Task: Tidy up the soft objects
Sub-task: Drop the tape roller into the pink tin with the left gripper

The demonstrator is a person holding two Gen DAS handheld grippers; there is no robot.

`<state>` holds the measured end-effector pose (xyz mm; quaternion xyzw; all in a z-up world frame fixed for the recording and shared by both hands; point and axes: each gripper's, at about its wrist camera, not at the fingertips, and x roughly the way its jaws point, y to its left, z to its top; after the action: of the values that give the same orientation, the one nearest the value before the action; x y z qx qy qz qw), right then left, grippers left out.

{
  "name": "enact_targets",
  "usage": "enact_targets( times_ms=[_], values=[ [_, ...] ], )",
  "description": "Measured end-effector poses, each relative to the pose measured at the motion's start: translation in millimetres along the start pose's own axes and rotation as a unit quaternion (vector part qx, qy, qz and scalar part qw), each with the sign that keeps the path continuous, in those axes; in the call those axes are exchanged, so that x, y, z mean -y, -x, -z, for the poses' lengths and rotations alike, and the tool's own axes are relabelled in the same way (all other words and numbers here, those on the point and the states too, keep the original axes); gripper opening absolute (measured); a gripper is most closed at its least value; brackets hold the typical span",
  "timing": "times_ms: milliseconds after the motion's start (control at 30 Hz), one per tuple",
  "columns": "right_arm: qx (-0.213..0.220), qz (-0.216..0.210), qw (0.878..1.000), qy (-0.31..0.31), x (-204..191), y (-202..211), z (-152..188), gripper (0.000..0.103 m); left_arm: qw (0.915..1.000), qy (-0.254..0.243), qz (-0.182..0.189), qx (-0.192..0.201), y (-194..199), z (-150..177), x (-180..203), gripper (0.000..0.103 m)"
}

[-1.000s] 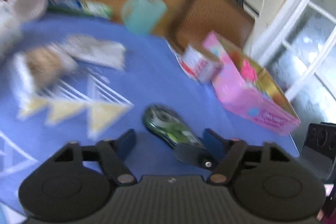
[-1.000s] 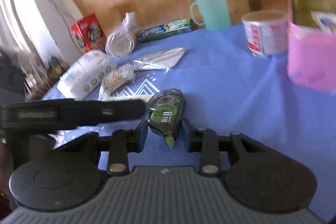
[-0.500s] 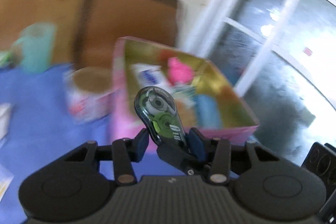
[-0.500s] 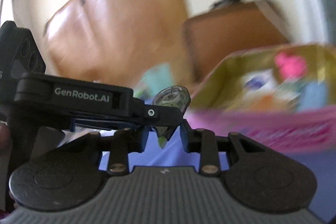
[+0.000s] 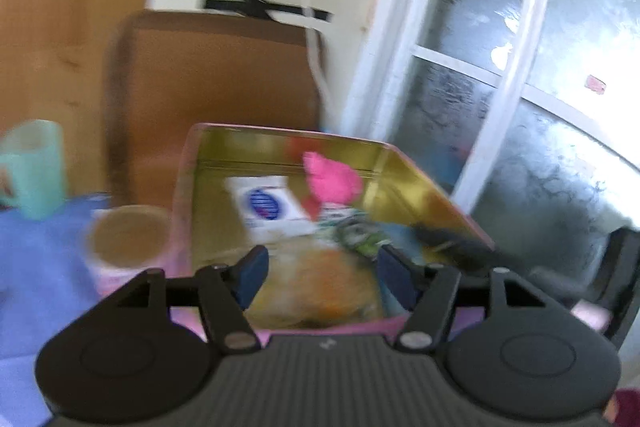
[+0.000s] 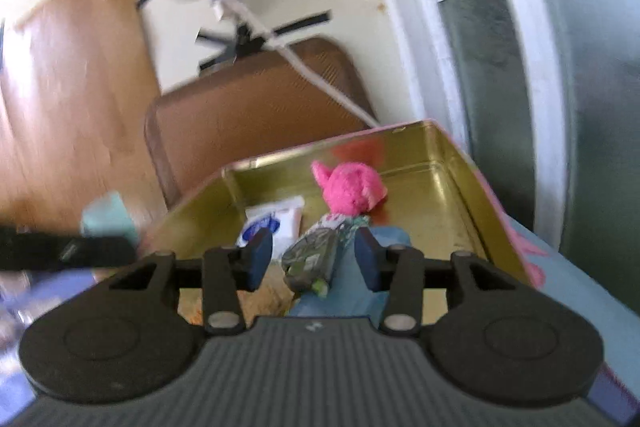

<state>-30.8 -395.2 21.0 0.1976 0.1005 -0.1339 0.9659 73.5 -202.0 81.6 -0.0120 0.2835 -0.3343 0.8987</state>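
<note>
Close in, the right gripper (image 6: pixel 314 257) is holding its two blue-padded fingers (image 6: pixel 259 255) spread apart, and a green-and-clear tape dispenser (image 6: pixel 310 257) is showing blurred in the gap between them: a rounded, see-through shell with green inside and a small yellow-green tip pointing down toward the camera. It is lying nearer the left pad than the right one, and whether either pad is touching it I cannot tell through the blur. Likewise the left gripper (image 5: pixel 320 271) is standing with its jaws released and wide, nothing sitting between the pads; the same dispenser (image 5: pixel 362 237) is appearing just beyond and a little to the right of that gap, as a smeared green patch down among the contents of the pink tin (image 5: pixel 182 187). Below and around it a blue soft piece (image 6: pixel 344 291) and something orange-tan (image 5: pixel 320 287) are lying on the gold floor of the box. Farther in, a white packet with a blue oval mark (image 6: pixel 276 221) is resting flat, and a bright pink plush toy (image 6: pixel 350 189) is sitting toward the far wall. Left of the tin a paper cup (image 5: pixel 128 241) is standing on the blue cloth (image 5: pixel 40 267), with a mint mug (image 5: pixel 34 173) behind it. Beyond everything a brown chair back (image 6: pixel 256 107) and a white-framed frosted window (image 5: pixel 520 87) are rising.
</note>
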Motion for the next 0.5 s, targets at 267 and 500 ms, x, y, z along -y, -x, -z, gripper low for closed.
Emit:
enact_targets(
  times_ms=[267, 500],
  values=[
    [0.019, -0.061, 0.998, -0.010, -30.7, 25.6, 1.2, 0.047, 0.9948, 0.010, -0.101, 0.010, 86.0, 56.0, -74.5, 0.067],
    [-0.080, -0.193, 0.977, 0.041, -131.1, -7.7, 29.4, 0.047, 0.9660, 0.087, -0.242, 0.024, 161.5, 113.3, -167.7, 0.067]
  ],
)
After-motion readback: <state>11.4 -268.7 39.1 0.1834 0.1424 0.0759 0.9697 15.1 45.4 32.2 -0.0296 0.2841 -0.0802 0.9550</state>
